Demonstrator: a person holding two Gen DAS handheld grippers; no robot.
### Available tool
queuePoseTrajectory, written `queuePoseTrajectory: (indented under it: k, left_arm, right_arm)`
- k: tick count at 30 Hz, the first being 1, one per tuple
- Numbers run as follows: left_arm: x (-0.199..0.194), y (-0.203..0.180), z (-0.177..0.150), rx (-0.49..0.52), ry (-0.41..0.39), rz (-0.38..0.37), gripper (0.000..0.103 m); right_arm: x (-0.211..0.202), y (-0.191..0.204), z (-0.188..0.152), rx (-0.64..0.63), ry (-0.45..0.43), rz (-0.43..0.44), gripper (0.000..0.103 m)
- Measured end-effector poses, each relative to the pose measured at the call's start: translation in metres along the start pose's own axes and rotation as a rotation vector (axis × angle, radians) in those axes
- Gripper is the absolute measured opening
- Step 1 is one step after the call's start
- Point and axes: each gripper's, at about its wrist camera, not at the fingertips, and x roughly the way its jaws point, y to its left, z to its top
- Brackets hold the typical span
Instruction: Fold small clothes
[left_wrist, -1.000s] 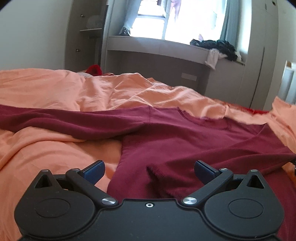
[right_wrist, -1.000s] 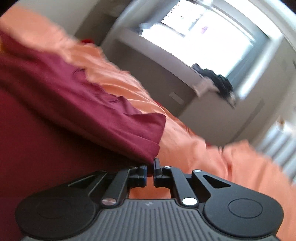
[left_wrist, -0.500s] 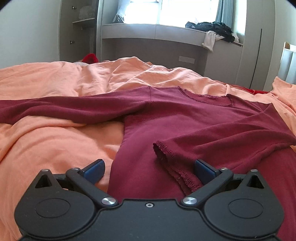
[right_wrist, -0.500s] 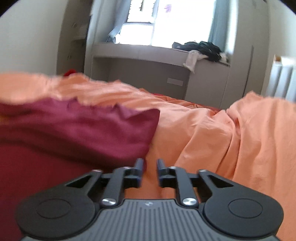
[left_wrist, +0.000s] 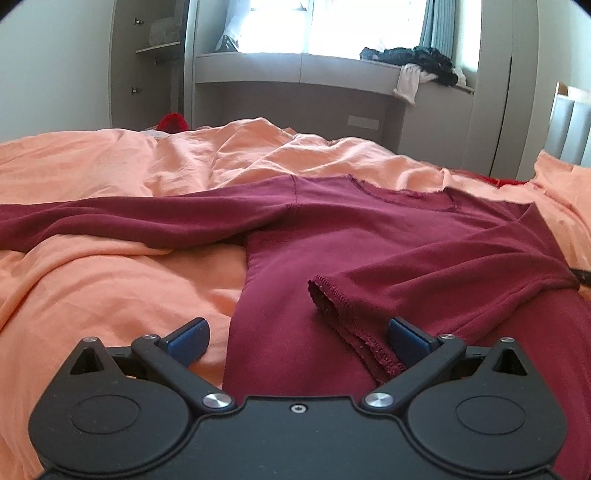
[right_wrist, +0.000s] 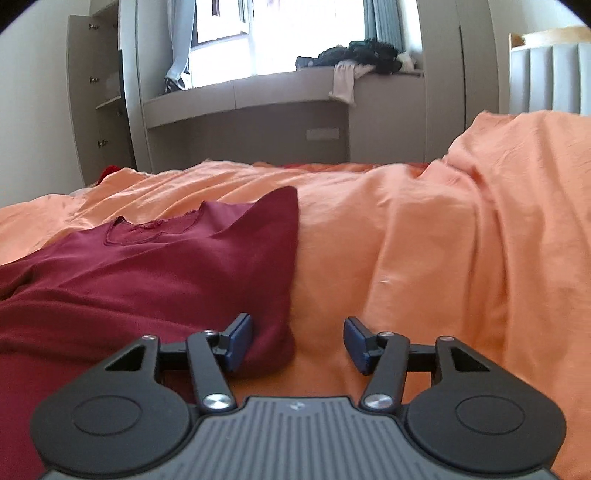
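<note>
Between the right tool's (right_wrist: 298, 341) just-spread pads lies the released shirt (right_wrist: 147, 273) fold, sleeve laid inward; left tool (left_wrist: 297, 341) spread, empty.

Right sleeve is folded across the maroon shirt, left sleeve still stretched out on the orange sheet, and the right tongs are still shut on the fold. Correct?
Not quite. The right tongs are open; their jaws have just been opening, and the shirt edge lies beside one pad, unpinched, as the right wrist view shows. The rest holds: the left wrist view shows the right sleeve folded across and the left sleeve out on the sheet.
</note>
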Motion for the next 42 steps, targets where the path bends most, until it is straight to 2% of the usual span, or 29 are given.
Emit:
queuePoseTrajectory:
  k: [2, 4, 7, 9, 13, 18, 26, 31, 33, 36, 38, 41, 42]
  left_arm:
    - [-0.006, 0.005, 0.000, -0.021, -0.029, 0.000, 0.103]
    - [-0.013, 0.012, 0.000, -0.046, -0.076, 0.020, 0.102]
    - [-0.022, 0.026, 0.005, -0.083, -0.139, 0.082, 0.103]
    - [-0.027, 0.042, 0.009, -0.127, -0.166, 0.138, 0.103]
    - [-0.038, 0.077, 0.013, -0.198, -0.216, 0.273, 0.102]
    - [-0.051, 0.122, 0.012, -0.277, -0.255, 0.386, 0.103]
    - [-0.045, 0.189, 0.018, -0.463, -0.241, 0.469, 0.102]
    - [-0.038, 0.229, 0.024, -0.548, -0.249, 0.468, 0.102]
    - [-0.036, 0.245, 0.026, -0.598, -0.266, 0.491, 0.102]
    - [-0.035, 0.269, 0.025, -0.731, -0.309, 0.492, 0.092]
    - [-0.034, 0.281, 0.024, -0.795, -0.319, 0.506, 0.075]
    - [-0.032, 0.286, 0.023, -0.809, -0.345, 0.547, 0.053]
    - [-0.033, 0.284, 0.022, -0.803, -0.363, 0.559, 0.049]
  right_arm:
    - [-0.016, -0.001, -0.005, -0.001, -0.034, 0.010, 0.070]
    - [-0.034, -0.003, -0.011, 0.022, -0.065, 0.037, 0.085]
    - [-0.057, 0.001, -0.019, 0.035, -0.123, 0.083, 0.099]
    - [-0.070, 0.007, -0.026, 0.036, -0.161, 0.113, 0.103]
    - [-0.083, 0.024, -0.031, 0.007, -0.176, 0.197, 0.103]
    - [-0.086, 0.047, -0.040, -0.050, -0.173, 0.302, 0.103]
    - [-0.089, 0.071, -0.051, -0.136, -0.159, 0.340, 0.103]
    - [-0.090, 0.072, -0.051, -0.143, -0.168, 0.349, 0.103]
    - [-0.089, 0.071, -0.051, -0.144, -0.182, 0.345, 0.103]
    - [-0.086, 0.069, -0.050, -0.134, -0.181, 0.339, 0.103]
    - [-0.085, 0.068, -0.050, -0.125, -0.184, 0.329, 0.103]
    - [-0.083, 0.066, -0.050, -0.116, -0.180, 0.323, 0.103]
    - [-0.082, 0.065, -0.050, -0.116, -0.179, 0.318, 0.103]
